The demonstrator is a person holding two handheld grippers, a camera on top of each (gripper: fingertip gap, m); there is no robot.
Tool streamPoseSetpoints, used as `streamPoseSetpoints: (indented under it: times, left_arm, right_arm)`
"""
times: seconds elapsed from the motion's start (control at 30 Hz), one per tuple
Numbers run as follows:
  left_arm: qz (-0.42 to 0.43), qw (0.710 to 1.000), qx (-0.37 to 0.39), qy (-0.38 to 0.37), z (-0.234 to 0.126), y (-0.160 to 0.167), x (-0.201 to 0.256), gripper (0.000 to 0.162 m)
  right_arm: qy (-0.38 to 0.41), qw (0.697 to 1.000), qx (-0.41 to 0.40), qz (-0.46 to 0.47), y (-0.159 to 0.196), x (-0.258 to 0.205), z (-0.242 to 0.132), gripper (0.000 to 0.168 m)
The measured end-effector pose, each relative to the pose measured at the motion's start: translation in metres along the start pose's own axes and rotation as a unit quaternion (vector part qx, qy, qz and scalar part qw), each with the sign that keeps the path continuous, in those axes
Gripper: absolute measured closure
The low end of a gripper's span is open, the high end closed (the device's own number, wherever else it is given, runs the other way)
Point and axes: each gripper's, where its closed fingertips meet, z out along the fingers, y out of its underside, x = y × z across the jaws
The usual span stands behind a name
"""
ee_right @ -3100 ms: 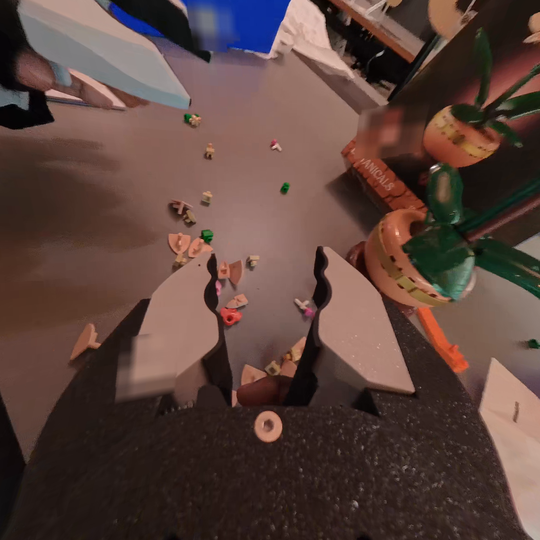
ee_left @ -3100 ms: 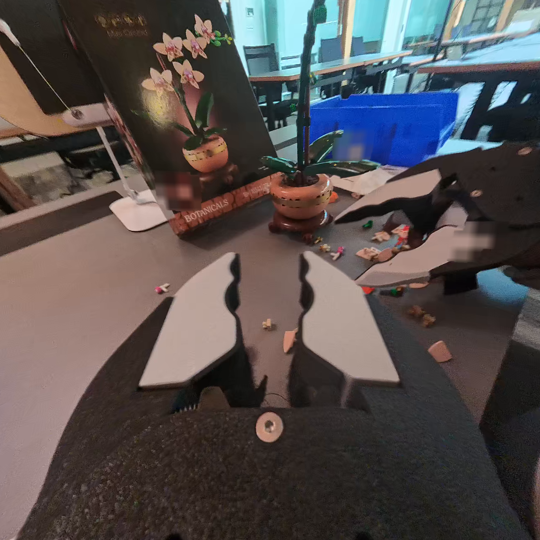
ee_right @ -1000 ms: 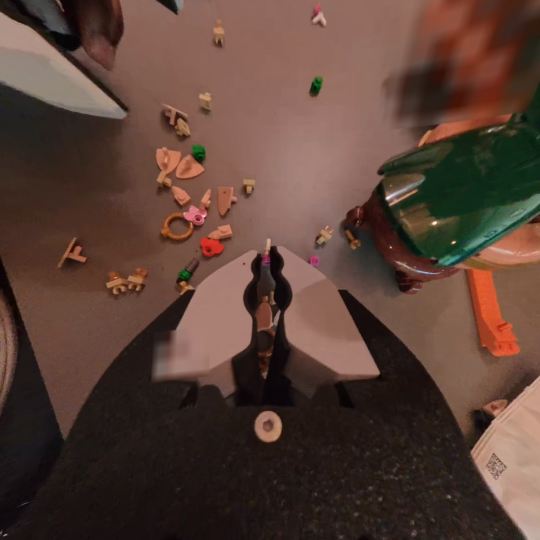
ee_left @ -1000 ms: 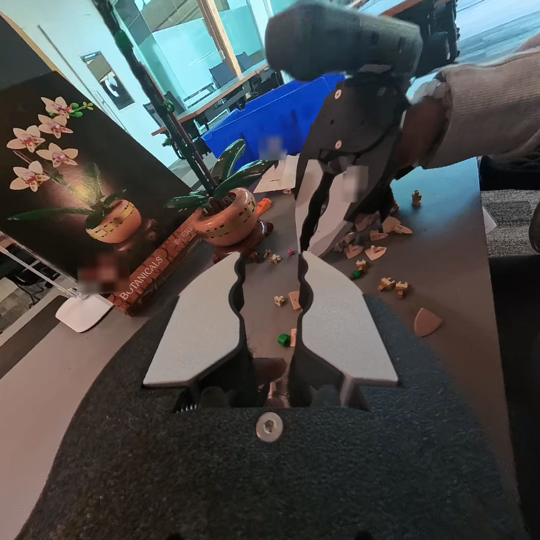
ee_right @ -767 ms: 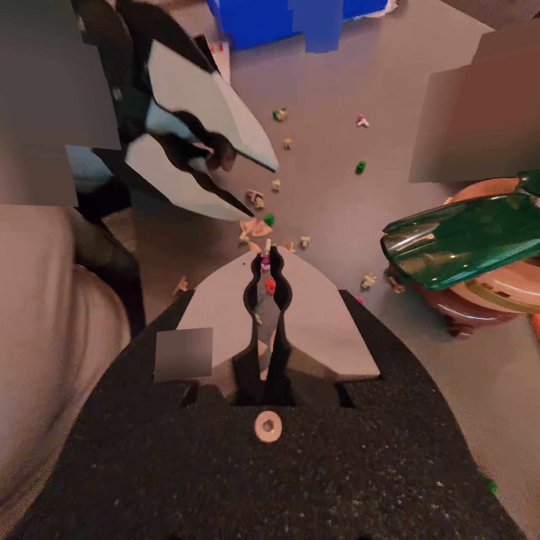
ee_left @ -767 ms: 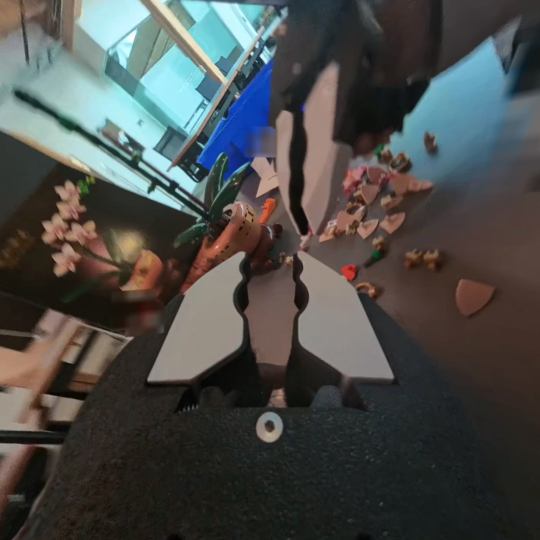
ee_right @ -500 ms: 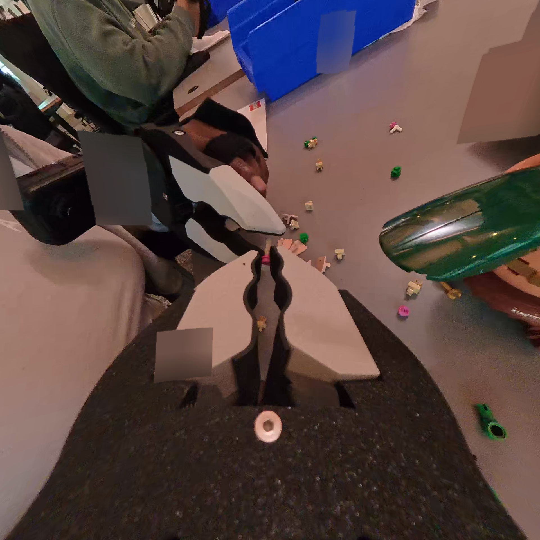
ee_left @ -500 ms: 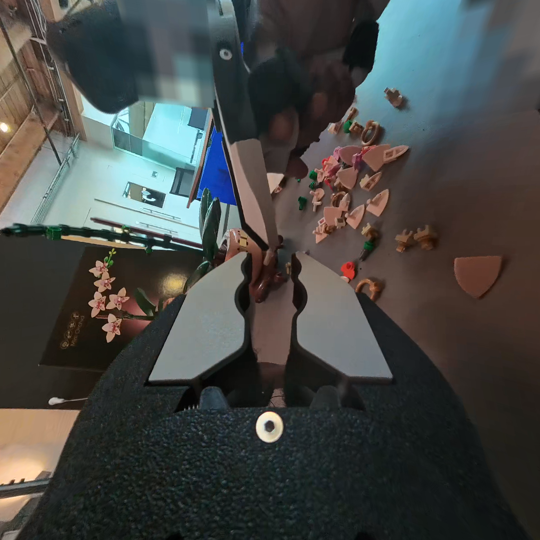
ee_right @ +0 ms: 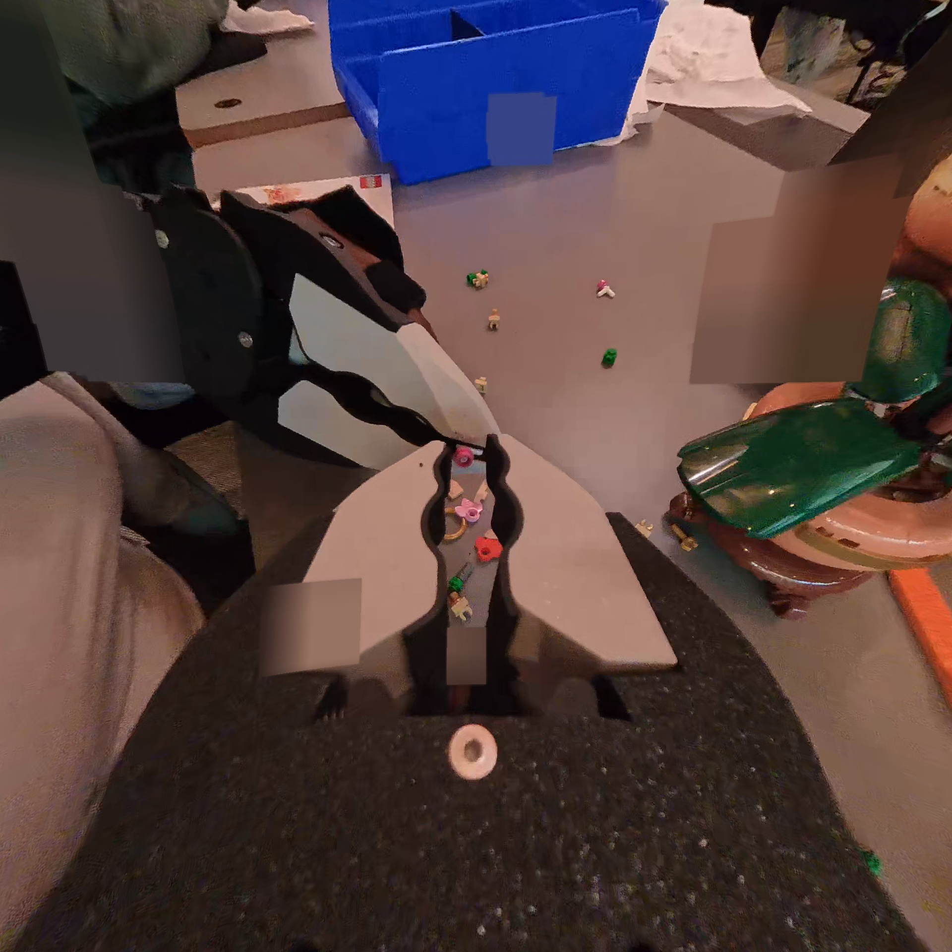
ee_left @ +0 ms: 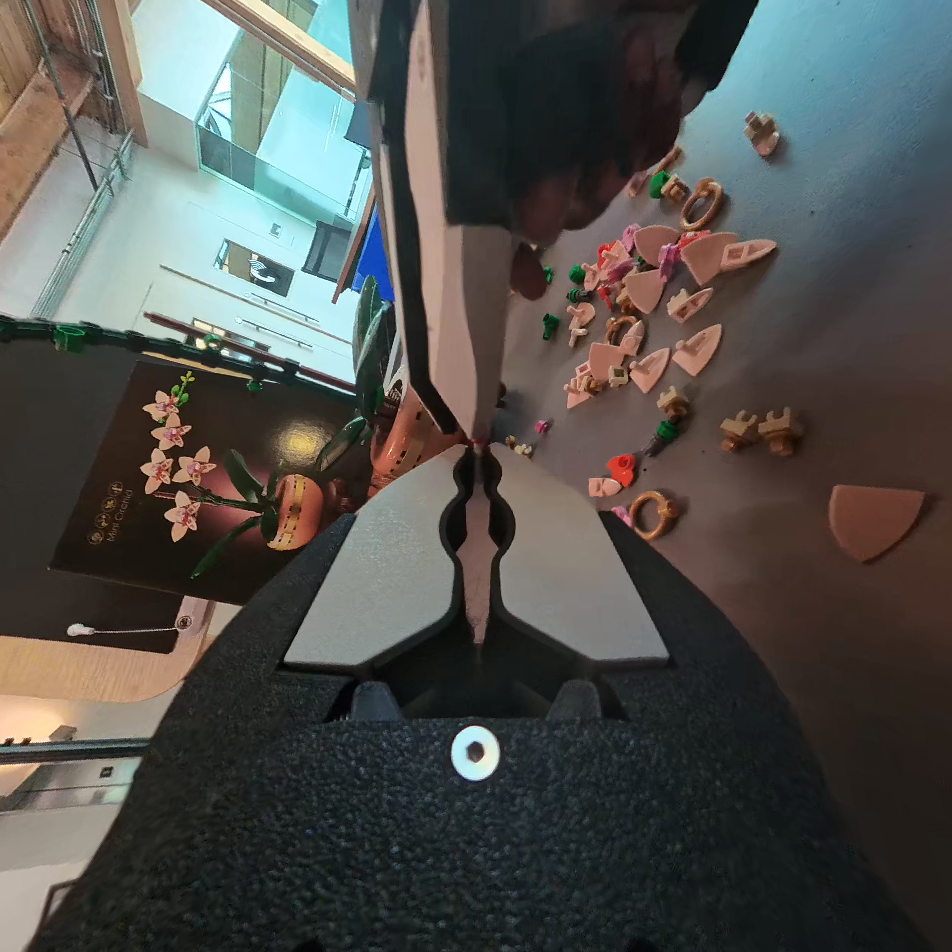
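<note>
My left gripper (ee_left: 478, 456) is shut, its tips pinching a tiny pink stud piece (ee_left: 479, 441) held above the grey table (ee_left: 850, 669). My right gripper (ee_left: 471, 432) comes down from above and meets it tip to tip. In the right wrist view my right gripper (ee_right: 468, 445) has its jaws a little apart, with the pink piece (ee_right: 463, 456) between the tips. The left gripper (ee_right: 456, 440) reaches in from the left, its tips closed at that piece.
Several loose pink, tan, green and red brick pieces (ee_left: 644, 309) lie on the table, with a gold ring (ee_left: 651, 512) and a tan petal (ee_left: 870, 520). A brick-built pot with green leaves (ee_right: 798, 463), an orange tool (ee_right: 927, 618), a blue bin (ee_right: 489, 77) and the dark orchid box (ee_left: 180, 463) stand around.
My left gripper has closed from open onto the pink piece at the right gripper's tips. The right gripper's jaws have widened slightly. Both grippers have drawn together above the table.
</note>
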Motion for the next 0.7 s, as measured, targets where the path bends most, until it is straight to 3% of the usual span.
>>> streamPoseSetpoints:
  times: [0.17, 0.37, 0.7]
  left_arm:
    - [-0.013, 1.000, -0.001, -0.022, -0.001, 0.000, -0.007, 0.160]
    - [0.020, 0.999, -0.004, -0.044, -0.003, -0.001, -0.011, 0.160]
    - [0.089, 0.993, -0.039, -0.060, -0.005, -0.001, -0.011, 0.160]
  right_arm:
    - [0.022, 0.999, -0.024, 0.014, 0.010, 0.001, 0.005, 0.157]
    - [-0.009, 0.996, 0.023, 0.090, 0.001, -0.003, 0.003, 0.156]
    - [0.003, 0.991, 0.058, 0.121, -0.001, -0.004, 0.003, 0.163]
